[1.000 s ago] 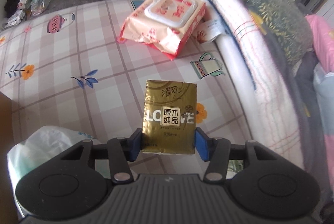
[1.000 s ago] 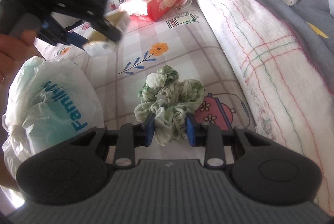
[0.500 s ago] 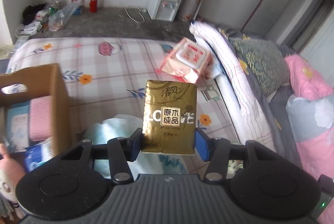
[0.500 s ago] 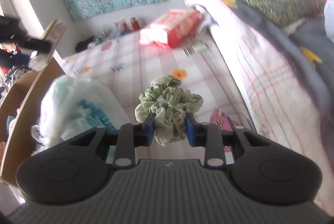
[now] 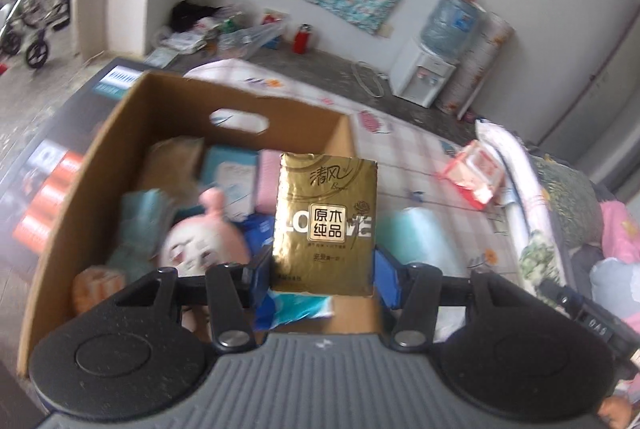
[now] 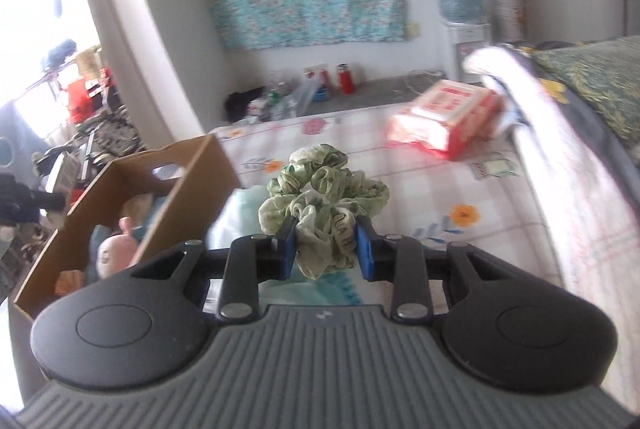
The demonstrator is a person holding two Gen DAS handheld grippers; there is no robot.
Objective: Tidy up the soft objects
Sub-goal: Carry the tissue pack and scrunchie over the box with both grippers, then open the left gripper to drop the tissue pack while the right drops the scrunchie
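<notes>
The left claw (image 5: 323,273) is clamped on the lower sides of a flat gold foil tissue pack (image 5: 325,225), which stands upright between the blue pads and hangs above the open brown cardboard box (image 5: 120,157), toward the box's wall that faces the bed. The right claw (image 6: 326,249) is pinched narrow on a crumpled green-and-white fabric scrunchie (image 6: 320,189), held over the checked floral bedsheet (image 6: 420,181) just beside that same wall of the box. The step in hand looks like dropping the tissue pack into the box. To do it well, the pack should go further inward from the bed-side wall, so it does not catch the rim, and toward a gap rather than on top of the pink plush toy with a face (image 5: 204,241), which fills the middle of the box. Lowering before releasing would keep the light pack from tumbling out. The scrunchie should wait beside the box until the left claw is clear, since two claws above one opening could collide. A red-and-white soft wipes packet (image 6: 444,113) lies on the bed, well away from the box.
</notes>
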